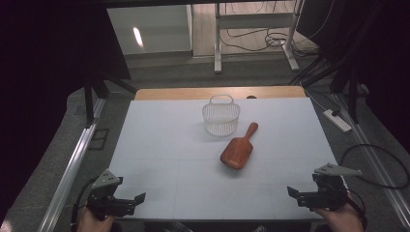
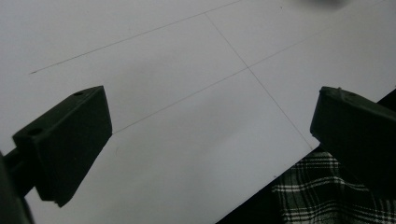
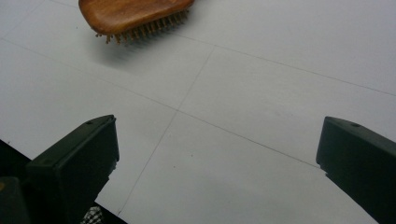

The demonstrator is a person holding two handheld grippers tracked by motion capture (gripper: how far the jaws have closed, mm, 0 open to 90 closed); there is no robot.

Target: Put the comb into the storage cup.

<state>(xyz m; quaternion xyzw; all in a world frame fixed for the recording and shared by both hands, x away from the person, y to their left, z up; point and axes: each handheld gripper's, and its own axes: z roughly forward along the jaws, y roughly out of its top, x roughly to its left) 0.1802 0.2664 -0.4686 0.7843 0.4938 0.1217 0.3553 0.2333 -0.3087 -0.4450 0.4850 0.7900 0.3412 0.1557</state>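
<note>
I hold my left gripper (image 1: 129, 203) at the near left corner of the white table (image 1: 169, 145), jaws spread wide over bare surface. My right gripper (image 1: 302, 194) sits at the near right corner, jaws equally spread, nothing between them. The brown wooden paddle hairbrush (image 1: 238, 149) lies bristles down mid-table, just beside the white slotted plastic basket (image 1: 221, 116). I can read no writing or brand anywhere.

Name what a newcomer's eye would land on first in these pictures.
A wooden hairbrush lies bristles down near the middle of the white table. Just beyond it stands a white basket, close to its handle. At the near edge, the left gripper and right gripper wait open.
</note>
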